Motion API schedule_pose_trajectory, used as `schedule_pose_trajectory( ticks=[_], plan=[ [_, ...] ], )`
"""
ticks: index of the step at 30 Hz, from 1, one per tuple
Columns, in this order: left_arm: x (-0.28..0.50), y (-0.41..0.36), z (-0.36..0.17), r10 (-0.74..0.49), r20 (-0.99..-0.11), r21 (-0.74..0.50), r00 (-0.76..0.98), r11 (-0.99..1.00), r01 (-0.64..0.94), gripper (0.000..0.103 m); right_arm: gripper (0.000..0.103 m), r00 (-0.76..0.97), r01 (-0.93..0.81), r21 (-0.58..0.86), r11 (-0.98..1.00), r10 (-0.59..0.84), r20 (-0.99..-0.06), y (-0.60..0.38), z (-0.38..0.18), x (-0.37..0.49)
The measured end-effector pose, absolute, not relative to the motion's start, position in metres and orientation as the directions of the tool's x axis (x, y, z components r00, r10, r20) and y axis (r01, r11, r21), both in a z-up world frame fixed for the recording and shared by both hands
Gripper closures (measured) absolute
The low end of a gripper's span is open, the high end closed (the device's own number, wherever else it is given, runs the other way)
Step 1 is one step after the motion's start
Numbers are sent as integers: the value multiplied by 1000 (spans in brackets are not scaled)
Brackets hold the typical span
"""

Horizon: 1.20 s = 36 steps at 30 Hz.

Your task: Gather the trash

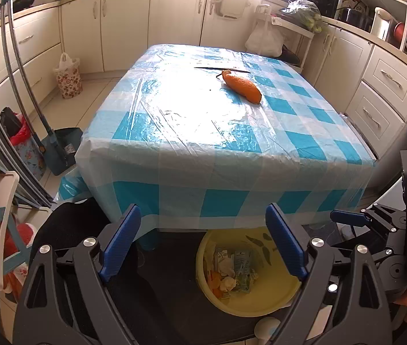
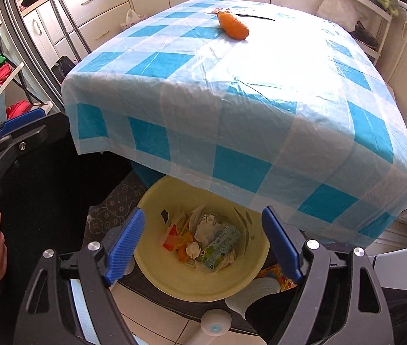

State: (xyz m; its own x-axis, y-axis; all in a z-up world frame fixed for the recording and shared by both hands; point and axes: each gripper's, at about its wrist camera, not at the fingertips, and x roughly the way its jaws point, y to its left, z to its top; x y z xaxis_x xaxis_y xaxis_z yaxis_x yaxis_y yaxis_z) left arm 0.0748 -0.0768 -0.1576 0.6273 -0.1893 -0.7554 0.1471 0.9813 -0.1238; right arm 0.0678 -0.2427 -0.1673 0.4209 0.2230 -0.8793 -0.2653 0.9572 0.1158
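Both grippers' fingers spread wide, empty – yellow basin holding crumpled wrappers, peels

far rim of the yellow basin tucked under the hanging checked cloth, out of sight. wrappers and peel in the trash heap too jumbled to tell apart. knife on the worktop partly behind the orange peel, washed out by glare. right claw cut off at the frame edge in left wrist view. worktop legs mostly covered.
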Motion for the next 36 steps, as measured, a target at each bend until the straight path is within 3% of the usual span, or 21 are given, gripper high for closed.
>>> schedule_pose_trajectory(
  ticks=[36],
  plan=[
    [73, -79, -158, -185, -755, -117, 629, 982, 148, 15, 19, 436, -269, 109, 957, 222, -872, -241, -164, 67]
  ],
)
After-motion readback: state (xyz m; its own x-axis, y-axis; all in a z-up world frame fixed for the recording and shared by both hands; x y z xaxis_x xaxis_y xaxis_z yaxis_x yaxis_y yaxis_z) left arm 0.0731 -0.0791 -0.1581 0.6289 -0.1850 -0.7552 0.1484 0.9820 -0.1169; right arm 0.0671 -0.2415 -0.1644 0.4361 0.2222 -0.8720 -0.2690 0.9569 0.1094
